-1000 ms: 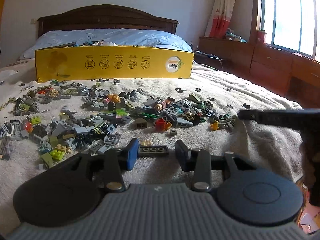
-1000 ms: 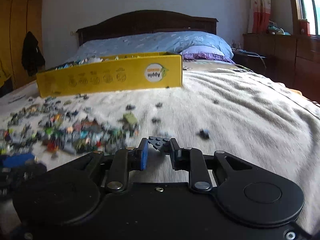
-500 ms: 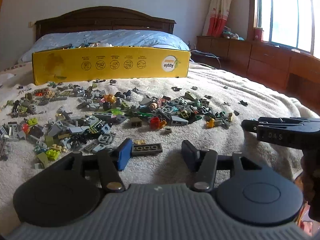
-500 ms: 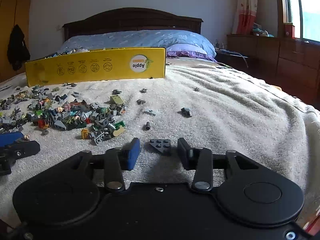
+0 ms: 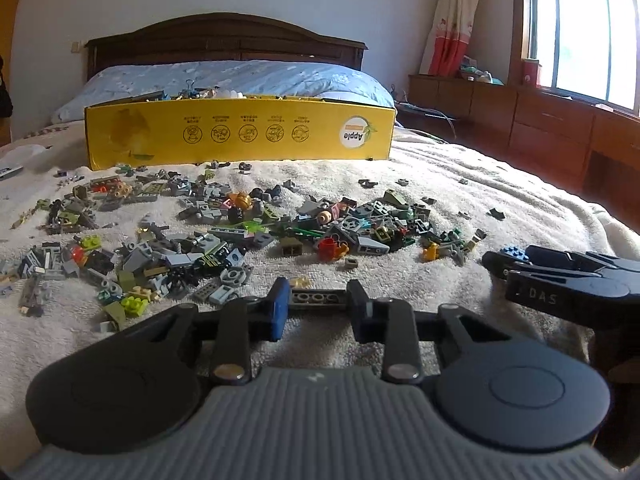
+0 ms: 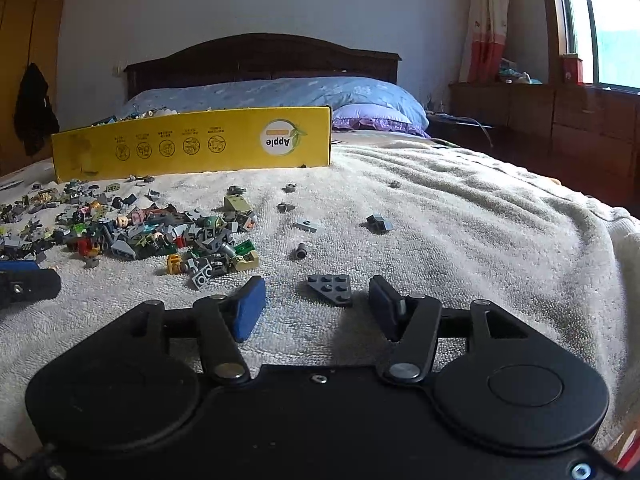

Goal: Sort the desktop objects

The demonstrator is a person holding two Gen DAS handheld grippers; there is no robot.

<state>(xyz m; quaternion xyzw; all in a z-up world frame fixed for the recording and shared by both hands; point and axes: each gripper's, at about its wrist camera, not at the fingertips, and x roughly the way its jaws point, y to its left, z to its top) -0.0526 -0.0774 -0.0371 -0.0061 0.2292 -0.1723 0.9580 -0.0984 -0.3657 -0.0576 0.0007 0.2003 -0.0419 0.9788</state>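
A spread of small toy bricks (image 5: 248, 236) lies on a white towel on the bed; it also shows in the right wrist view (image 6: 160, 236). My left gripper (image 5: 318, 306) is shut on a dark grey studded plate (image 5: 318, 299), pads against its two ends, low over the towel. My right gripper (image 6: 318, 304) is open, and a dark grey wedge plate (image 6: 332, 288) lies on the towel between its fingers, touching neither. The right gripper also shows in the left wrist view (image 5: 560, 280), at the right.
A long yellow cardboard box (image 5: 240, 132) stands behind the bricks and holds more pieces. A few stray bricks (image 6: 380, 222) lie to the right of the pile. The towel's edge (image 6: 624, 240) drops off at the right, with wooden cabinets (image 5: 560, 120) beyond.
My right gripper has opened and let the wedge plate down onto the towel. My left gripper opened around the grey plate half a second ago and has now closed on it.
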